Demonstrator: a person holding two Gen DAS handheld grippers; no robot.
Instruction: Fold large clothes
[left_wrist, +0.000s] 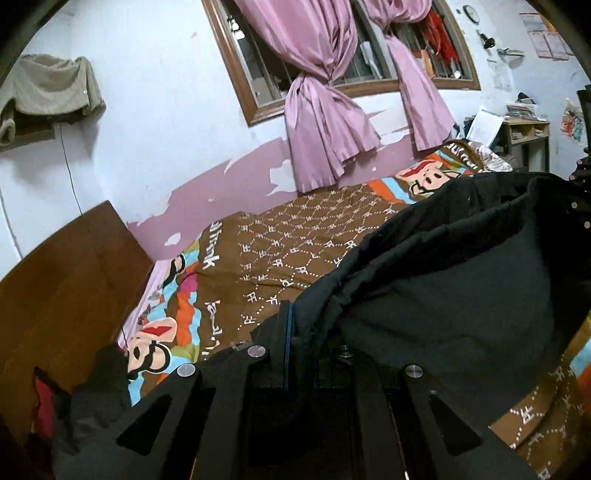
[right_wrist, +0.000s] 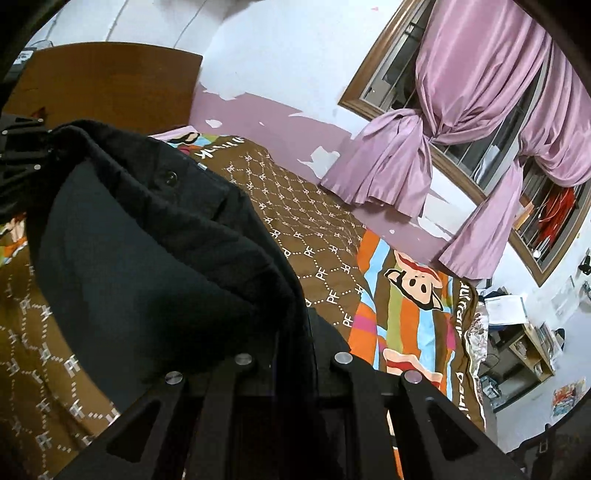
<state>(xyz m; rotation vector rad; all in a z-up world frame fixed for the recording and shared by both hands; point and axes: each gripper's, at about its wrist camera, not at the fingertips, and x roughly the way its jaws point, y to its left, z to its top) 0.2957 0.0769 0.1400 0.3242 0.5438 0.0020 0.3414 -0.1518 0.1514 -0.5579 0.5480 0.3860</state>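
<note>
Black fabric of the coat (left_wrist: 443, 280) is filling the foreground of both wrist views, hanging slack between the two grippers and lifted above the bed (left_wrist: 295, 236). One edge is sitting clamped in the left hand-held gripper (left_wrist: 291, 332), whose jaws are pressing together on it. Another edge is sitting clamped in the right hand-held gripper (right_wrist: 306, 325), its jaws likewise pinching the cloth. A dark button (right_wrist: 170, 178) is showing near the collar. Under the coat, a brown bedspread (right_wrist: 317, 236) with cartoon figures is covering the bed. Pink curtains (left_wrist: 325, 110) are hanging knotted at the window (left_wrist: 243, 74), beside a wooden headboard (left_wrist: 66, 273).
</note>
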